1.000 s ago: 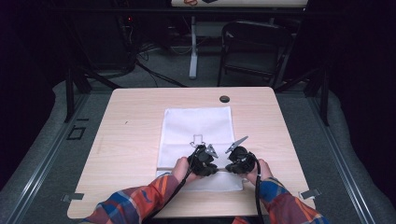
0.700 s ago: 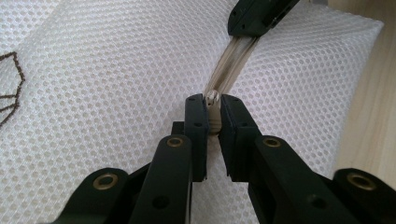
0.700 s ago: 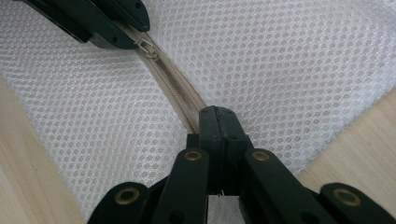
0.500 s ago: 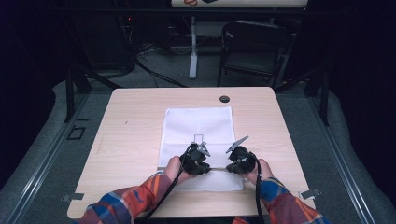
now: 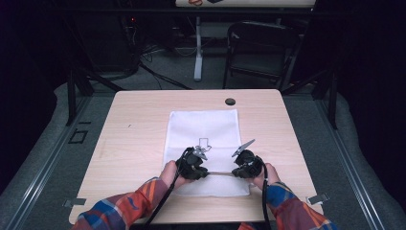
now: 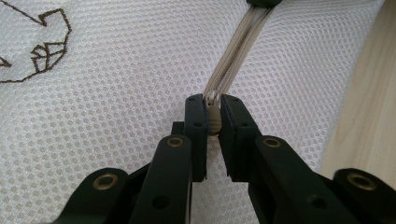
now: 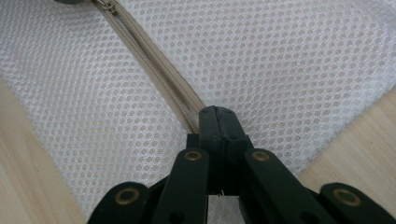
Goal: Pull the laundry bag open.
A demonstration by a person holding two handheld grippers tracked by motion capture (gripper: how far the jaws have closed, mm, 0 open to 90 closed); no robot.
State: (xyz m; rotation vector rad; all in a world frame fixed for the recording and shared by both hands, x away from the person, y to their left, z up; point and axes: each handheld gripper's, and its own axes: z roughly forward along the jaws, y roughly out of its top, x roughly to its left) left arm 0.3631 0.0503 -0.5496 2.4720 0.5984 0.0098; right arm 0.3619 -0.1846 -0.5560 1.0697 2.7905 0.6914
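A white mesh bag lies flat on the table, its beige zipper now stretched farther left, with the left gripper clamped on the zipper pull and the right gripper pinching the zipper's end.

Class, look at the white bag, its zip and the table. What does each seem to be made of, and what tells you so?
Bag: probably synthetic mesh, matt; a regular grid of small holes.
Zip: seemingly beige woven tape with fine ribbed teeth.
Table: pale wood or wood-look laminate; faint grain, smooth.
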